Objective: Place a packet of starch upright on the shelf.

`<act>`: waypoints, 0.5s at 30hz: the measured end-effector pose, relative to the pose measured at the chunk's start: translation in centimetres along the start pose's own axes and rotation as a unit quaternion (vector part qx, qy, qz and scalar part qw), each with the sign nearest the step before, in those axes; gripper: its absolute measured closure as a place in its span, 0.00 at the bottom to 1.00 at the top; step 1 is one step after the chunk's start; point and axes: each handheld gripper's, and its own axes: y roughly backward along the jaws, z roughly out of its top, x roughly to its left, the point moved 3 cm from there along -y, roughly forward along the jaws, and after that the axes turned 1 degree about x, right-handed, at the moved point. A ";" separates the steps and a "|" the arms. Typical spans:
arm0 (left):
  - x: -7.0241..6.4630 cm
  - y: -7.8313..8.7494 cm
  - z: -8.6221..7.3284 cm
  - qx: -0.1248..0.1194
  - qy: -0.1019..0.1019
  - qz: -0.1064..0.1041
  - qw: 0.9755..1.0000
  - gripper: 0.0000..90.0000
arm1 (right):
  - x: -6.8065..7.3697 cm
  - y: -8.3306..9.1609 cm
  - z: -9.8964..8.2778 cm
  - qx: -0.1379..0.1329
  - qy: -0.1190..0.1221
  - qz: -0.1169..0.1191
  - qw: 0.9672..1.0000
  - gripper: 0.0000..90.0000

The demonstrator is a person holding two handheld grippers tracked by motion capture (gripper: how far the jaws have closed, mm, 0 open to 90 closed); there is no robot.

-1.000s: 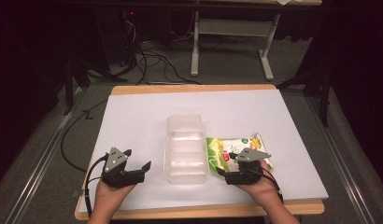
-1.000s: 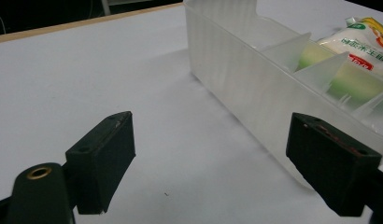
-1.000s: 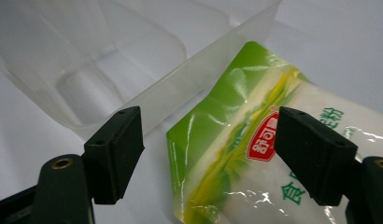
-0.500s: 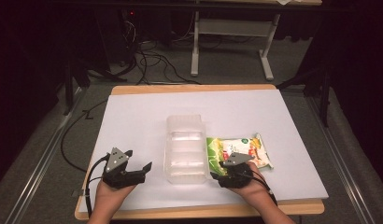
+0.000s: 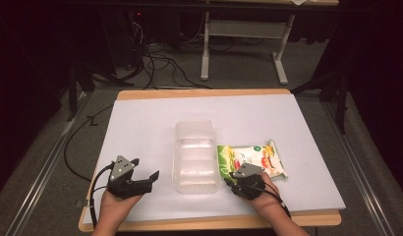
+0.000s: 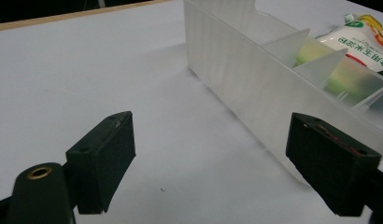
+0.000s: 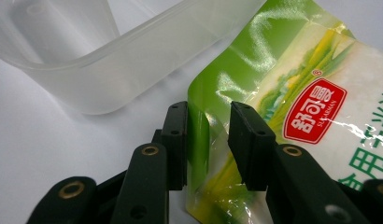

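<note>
Half the packet point(image 5: 251, 160) behind right tongs point(image 5: 232, 175)

The right gripper point(image 5: 234, 177) sits lower and a little nearer the table's front edge than a second ago, now at the near left corner of the green and white snack packet point(image 5: 252, 161). Its jaws, which stood wide apart earlier, have just been closing and now stand narrow around the packet's green corner edge (the right gripper view shows the film bent up between the pads point(image 7: 248, 140), with a sliver of gap on one side). The right hand point(image 5: 261, 189) follows it down.
</note>
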 end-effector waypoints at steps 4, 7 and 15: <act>0.1 -0.1 -0.1 0.002 0.004 -0.002 1.000 0.19 | -0.4 0.1 0.0 0.003 -0.002 0.004 1.000 0.86; 0.1 -0.1 -0.1 0.002 0.007 -0.003 1.000 0.19 | -0.5 0.1 0.1 0.003 0.000 0.009 1.000 0.94; 0.2 -0.1 -0.1 0.000 0.010 -0.003 1.000 0.19 | -0.8 0.7 0.2 -0.002 -0.014 0.034 0.999 0.98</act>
